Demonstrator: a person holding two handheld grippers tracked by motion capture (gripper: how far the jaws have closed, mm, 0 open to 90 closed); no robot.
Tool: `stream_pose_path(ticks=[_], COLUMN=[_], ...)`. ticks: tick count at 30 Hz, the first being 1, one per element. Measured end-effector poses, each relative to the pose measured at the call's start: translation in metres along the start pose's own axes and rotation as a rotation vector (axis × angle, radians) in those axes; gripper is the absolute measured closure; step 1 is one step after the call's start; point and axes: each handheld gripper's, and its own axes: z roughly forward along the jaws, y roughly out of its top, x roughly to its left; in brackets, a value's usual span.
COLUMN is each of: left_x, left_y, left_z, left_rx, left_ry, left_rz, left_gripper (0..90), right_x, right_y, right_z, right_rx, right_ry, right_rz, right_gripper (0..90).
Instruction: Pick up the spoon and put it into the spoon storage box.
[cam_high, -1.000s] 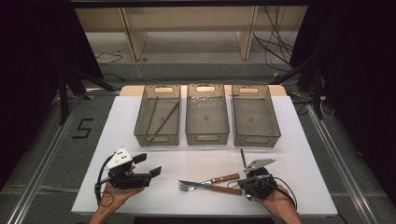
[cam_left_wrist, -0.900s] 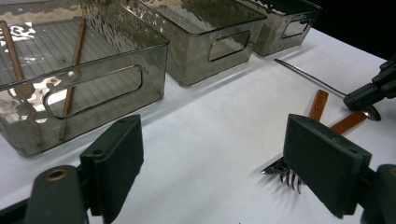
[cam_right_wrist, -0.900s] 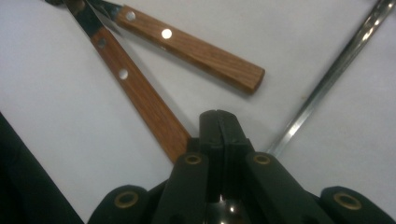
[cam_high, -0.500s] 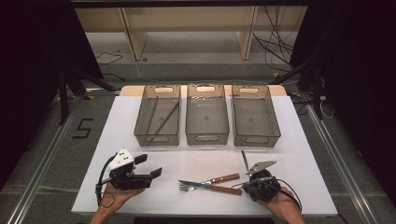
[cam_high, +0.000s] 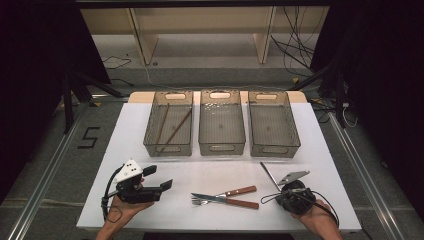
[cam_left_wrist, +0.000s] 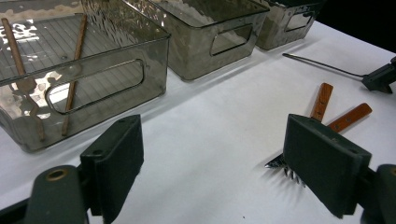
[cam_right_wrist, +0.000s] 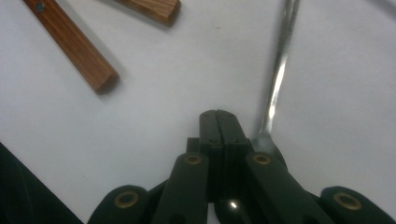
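High view: white bench (cam_high: 150, 125) carries three smoked-plastic bins in a row at the far side. Left bin (cam_high: 168, 124) holds two brown sticks (cam_high: 175, 128); middle bin (cam_high: 221, 122) and right bin (cam_high: 273, 124) hold no visible items. Near edge, centre: a fork (cam_high: 235, 191) and a knife (cam_high: 225, 200), both w/ wooden handles, lying crossed and touching. Left tongs (cam_high: 161, 177) in left hand, pointing right toward the cutlery, jaws released. Right tongs (cam_high: 289, 197) in right hand at near right; a thin metal utensil (cam_high: 270, 175) runs from them toward the right bin.

Left gripper view: left tongs (cam_left_wrist: 210, 172) wide apart, nothing between the pads. Fork tines (cam_left_wrist: 289, 173) peek from behind the right-hand jaw; the two handles lie beyond it.

Right gripper view: right tongs (cam_right_wrist: 219, 128) clenched, pads pressed together, nothing between them. Metal utensil (cam_right_wrist: 279, 70) lies on the bench just beside the jaws; contact cannot be told. Two wooden handle ends at upper left.
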Motion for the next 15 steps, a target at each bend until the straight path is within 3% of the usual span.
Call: stream_pose_path(ticks=[9,15], left_x=[0.0,0.001], left_y=[0.0,-0.001], left_z=[0.001,0.001], left_rx=[0.0,-0.002], left_ry=[0.003,0.004], left_rz=[-0.002,-0.003], left_gripper=[19.7,19.7], right_x=[-0.01,-0.015], right_y=[-0.003,-0.003], right_z=[-0.002,-0.003], right_rx=[0.019,0.02], right_ry=[-0.057,-0.033], right_rz=[0.008,0.018], right_gripper=[90.0,90.0])
